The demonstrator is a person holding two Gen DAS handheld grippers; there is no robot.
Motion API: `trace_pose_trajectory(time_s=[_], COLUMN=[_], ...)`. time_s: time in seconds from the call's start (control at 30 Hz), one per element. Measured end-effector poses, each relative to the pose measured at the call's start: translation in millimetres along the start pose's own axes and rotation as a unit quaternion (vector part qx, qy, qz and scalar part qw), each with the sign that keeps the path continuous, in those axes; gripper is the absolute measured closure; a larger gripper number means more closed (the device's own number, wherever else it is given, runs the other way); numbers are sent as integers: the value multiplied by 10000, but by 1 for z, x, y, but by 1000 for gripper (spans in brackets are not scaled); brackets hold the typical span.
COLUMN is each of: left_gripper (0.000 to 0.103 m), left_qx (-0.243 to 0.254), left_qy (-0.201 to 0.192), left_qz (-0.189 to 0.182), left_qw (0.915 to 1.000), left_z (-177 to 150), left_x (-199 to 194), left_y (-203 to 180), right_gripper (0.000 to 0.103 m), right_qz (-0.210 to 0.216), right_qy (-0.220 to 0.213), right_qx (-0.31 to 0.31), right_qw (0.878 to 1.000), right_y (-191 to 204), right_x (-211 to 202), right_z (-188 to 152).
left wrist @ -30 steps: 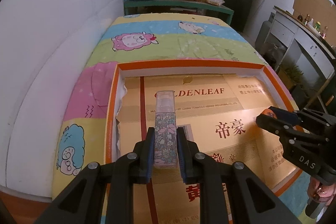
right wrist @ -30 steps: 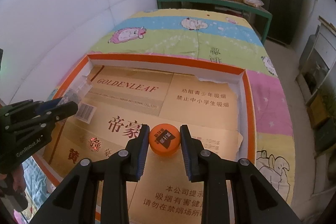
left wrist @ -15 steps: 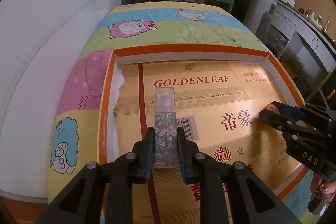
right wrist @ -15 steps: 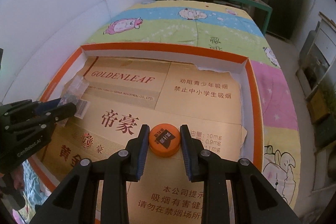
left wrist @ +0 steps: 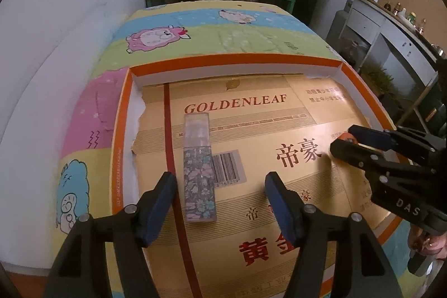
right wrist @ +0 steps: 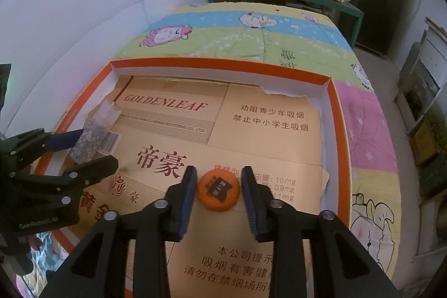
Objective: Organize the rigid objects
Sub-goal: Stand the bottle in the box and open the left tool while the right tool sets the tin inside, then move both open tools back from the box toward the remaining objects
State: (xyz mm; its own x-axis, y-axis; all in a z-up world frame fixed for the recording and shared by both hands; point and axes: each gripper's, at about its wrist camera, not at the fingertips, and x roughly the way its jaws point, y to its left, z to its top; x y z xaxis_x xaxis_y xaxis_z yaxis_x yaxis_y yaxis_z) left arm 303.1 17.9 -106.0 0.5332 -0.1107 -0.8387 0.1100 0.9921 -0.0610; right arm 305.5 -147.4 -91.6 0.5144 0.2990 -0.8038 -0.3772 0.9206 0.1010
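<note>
— What do we read in the tray (left wrist: 360, 83)?
— "GOLDENLEAF" on its cardboard liner (left wrist: 251, 113), by the far edge.
— And our hand-held grippers?
— Left hand-held gripper (left wrist: 219, 190) gapes wide; the floral spray bottle (left wrist: 199, 169) lies loose near the tray's left edge. Right hand-held gripper (right wrist: 218, 187) is parted around the orange cap (right wrist: 218, 189), not pinching it.

One floral spray bottle (left wrist: 199, 169); one orange cap (right wrist: 218, 190); one orange-rimmed tray (left wrist: 237, 60); two tools.
</note>
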Motion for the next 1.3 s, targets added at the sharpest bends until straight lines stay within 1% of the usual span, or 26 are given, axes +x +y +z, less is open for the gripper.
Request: trace_pose_trajectory(time_s=[0.03, 0.23, 0.3, 0.37, 0.53, 0.67, 0.77, 0.83, 1.07, 1.3], left_gripper=[37, 38, 44, 48, 48, 48, 48, 48, 48, 48], left_qx=[-1, 128, 226, 259, 185, 96, -6, -29, -94, -100], left_qy=[-19, -307, -391, -485, -708, -1004, -1109, -1203, -1379, -1569], left_qz=[38, 289, 396, 439, 373, 312, 224, 233, 82, 91], left_qw=[10000, 9990, 9982, 9975, 9966, 9944, 9936, 9925, 9904, 9875], left_z=[-1, -9, -14, -20, -33, -43, -51, -59, -79, -100], left_x=[-1, -15, -21, -29, -54, -85, -103, -116, -153, -187], left_y=[0, -3, -6, -8, -9, -10, -8, -9, -10, -15], right_gripper=[59, 57, 57, 57, 57, 56, 56, 56, 56, 56], right_qz=[1, -60, -80, -93, -153, -135, -158, -182, -326, -368], right_qy=[-13, -156, -235, -345, -571, -710, -802, -834, -994, -1118], right_qx=[8, 26, 45, 74, 158, 322, 396, 417, 265, 165], right_qw=[10000, 9999, 9997, 9993, 9981, 9969, 9959, 9955, 9942, 9929], right_y=[0, 4, 5, 8, 16, 21, 28, 33, 55, 70], right_x=[-1, -15, -22, -32, -60, -87, -107, -119, -155, -185], right_z=[-1, -5, -9, -14, -30, -46, -61, -71, -98, -118])
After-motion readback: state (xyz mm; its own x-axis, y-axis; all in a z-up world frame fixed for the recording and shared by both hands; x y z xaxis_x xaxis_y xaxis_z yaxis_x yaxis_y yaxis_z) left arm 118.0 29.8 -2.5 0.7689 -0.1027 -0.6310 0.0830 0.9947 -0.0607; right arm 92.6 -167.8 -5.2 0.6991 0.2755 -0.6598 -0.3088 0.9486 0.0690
